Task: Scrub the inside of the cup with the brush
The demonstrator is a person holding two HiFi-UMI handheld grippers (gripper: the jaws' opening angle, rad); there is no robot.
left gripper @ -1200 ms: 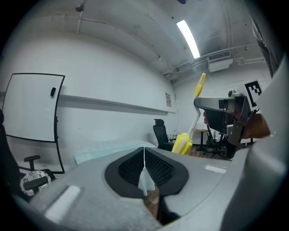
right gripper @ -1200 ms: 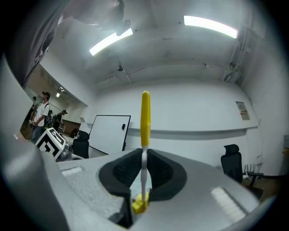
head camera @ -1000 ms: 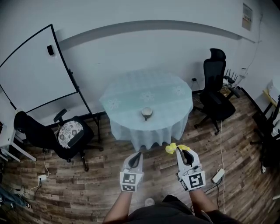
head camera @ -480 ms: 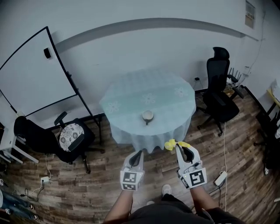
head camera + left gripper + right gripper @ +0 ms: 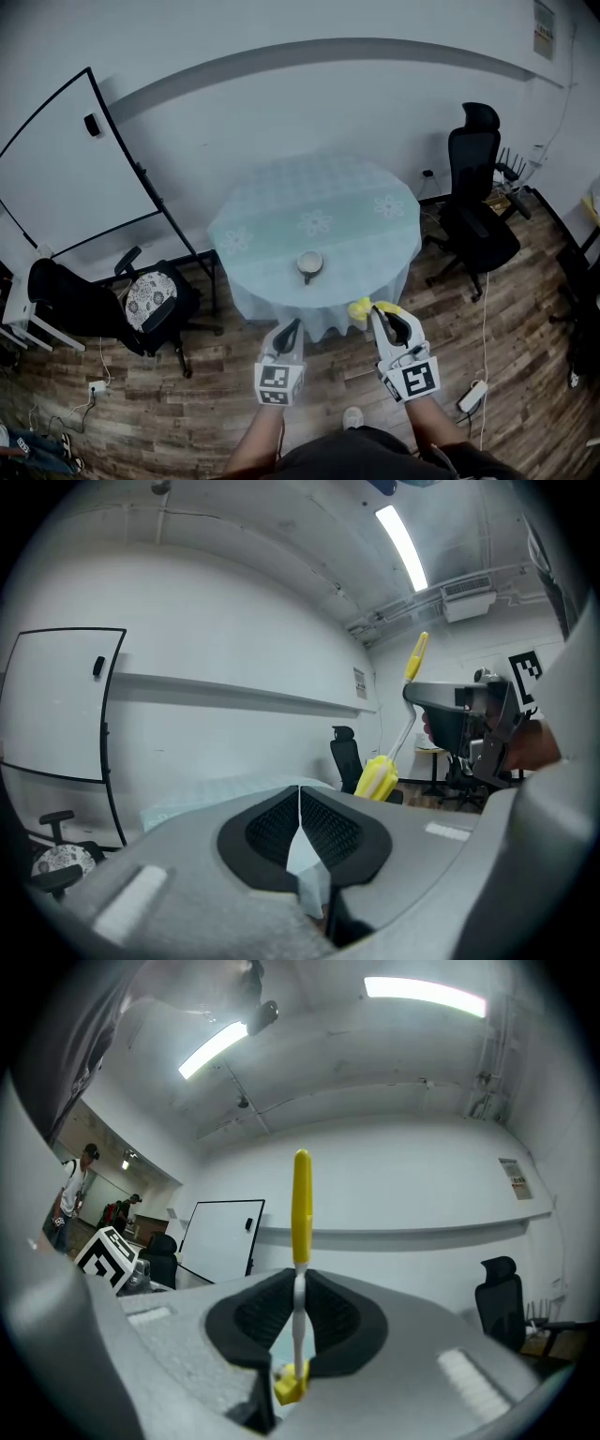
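A small white cup (image 5: 309, 262) stands near the front edge of a round table (image 5: 281, 220) covered in a pale teal cloth. My right gripper (image 5: 382, 319) is shut on a brush (image 5: 362, 310) with a yellow sponge head, held in the air in front of the table. In the right gripper view the brush's thin handle (image 5: 301, 1206) rises upright between the closed pads of that gripper (image 5: 300, 1307). My left gripper (image 5: 289, 330) hangs beside it, shut and holding nothing (image 5: 300, 803). The left gripper view shows the brush (image 5: 379, 778) off to its right.
A whiteboard on a stand (image 5: 75, 169) is left of the table, with a chair with a patterned cushion (image 5: 145, 300) below it. A black office chair (image 5: 478, 211) stands at the right. A power strip and cables (image 5: 469, 397) lie on the wooden floor.
The table and cup have come closer and lower in the head view as the person walks towards them. Both grippers keep the same pose and grip.
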